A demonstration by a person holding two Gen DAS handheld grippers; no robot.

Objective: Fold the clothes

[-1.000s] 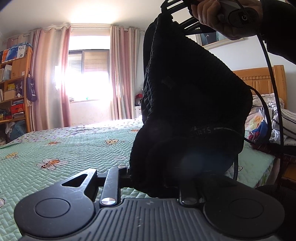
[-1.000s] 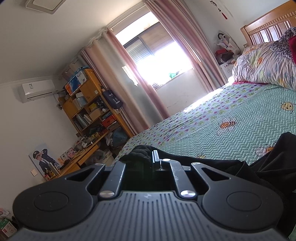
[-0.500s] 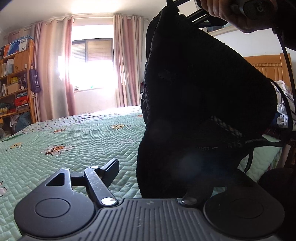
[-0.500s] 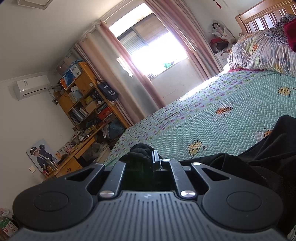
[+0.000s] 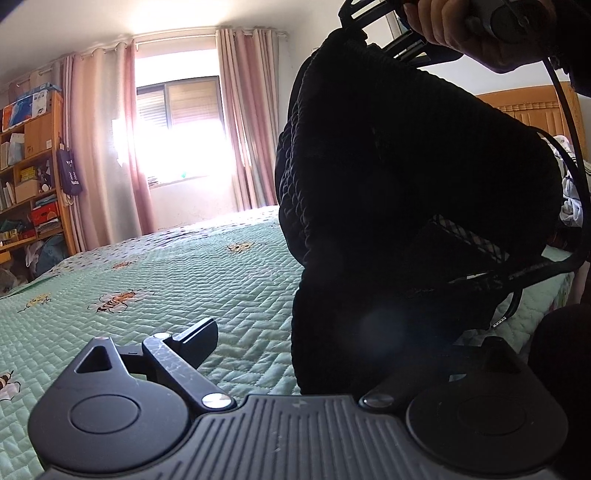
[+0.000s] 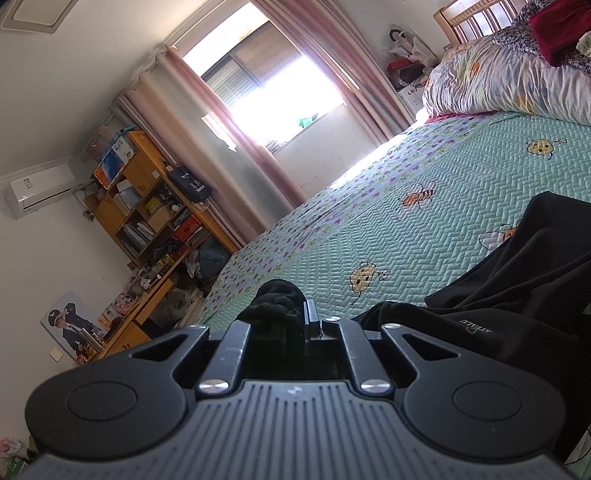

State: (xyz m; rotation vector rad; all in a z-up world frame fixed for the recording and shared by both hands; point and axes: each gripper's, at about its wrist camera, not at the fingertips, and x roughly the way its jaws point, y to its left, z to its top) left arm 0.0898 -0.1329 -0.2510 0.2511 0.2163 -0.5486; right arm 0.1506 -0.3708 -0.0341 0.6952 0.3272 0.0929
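Note:
A black knitted garment (image 5: 388, 192) hangs in front of my left wrist camera, held up from above by my right gripper (image 5: 365, 26) in the person's hand. My left gripper (image 5: 332, 339) stands open; its left finger (image 5: 195, 336) is clear of the cloth, and its right finger is hidden behind the garment. In the right wrist view, my right gripper (image 6: 295, 317) is shut on a bunch of the black garment (image 6: 275, 302). The rest of the garment (image 6: 517, 295) trails to the right over the green bedspread (image 6: 424, 229).
The green quilted bedspread (image 5: 166, 280) with bee prints spreads below. A wooden shelf (image 5: 26, 184) stands at the left, a window with pink curtains (image 5: 177, 122) behind. A wooden headboard (image 5: 528, 110) and piled bedding (image 6: 509, 85) lie at the bed's head. A black cable (image 5: 576, 192) hangs at right.
My left gripper has opened and let go of the garment's lower edge. My right gripper keeps its hold and has lifted the garment higher.

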